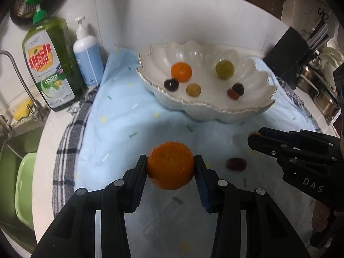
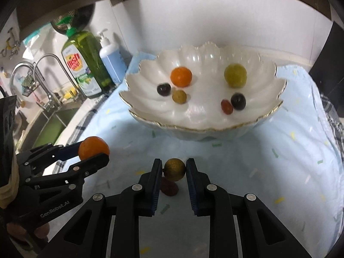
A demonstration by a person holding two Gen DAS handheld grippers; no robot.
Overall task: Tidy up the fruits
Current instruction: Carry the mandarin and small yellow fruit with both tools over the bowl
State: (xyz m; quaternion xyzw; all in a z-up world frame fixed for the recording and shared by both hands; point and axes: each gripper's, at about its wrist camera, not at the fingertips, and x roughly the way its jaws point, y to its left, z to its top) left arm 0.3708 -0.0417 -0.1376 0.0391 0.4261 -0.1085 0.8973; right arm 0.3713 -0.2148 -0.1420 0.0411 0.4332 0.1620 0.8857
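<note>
My left gripper (image 1: 171,161) is shut on a large orange (image 1: 170,165) and holds it above the light blue cloth (image 1: 120,116); it also shows in the right wrist view (image 2: 93,148). My right gripper (image 2: 174,165) is shut on a small yellow-brown fruit (image 2: 174,169), just above a dark red fruit (image 2: 169,187) that lies on the cloth (image 1: 236,163). A white scalloped bowl (image 1: 253,105) stands behind, holding a small orange (image 1: 181,71), a green fruit (image 1: 224,69), a yellow-brown fruit (image 1: 193,89), two dark grapes (image 1: 171,85) and a red fruit (image 1: 232,94).
A green dish soap bottle (image 1: 50,64) and a white-blue pump bottle (image 1: 87,53) stand at the left by the wall. A sink (image 2: 49,126) with taps lies further left. A black knife block (image 1: 288,56) and pots stand at the right. A checked towel (image 1: 68,139) lies under the cloth.
</note>
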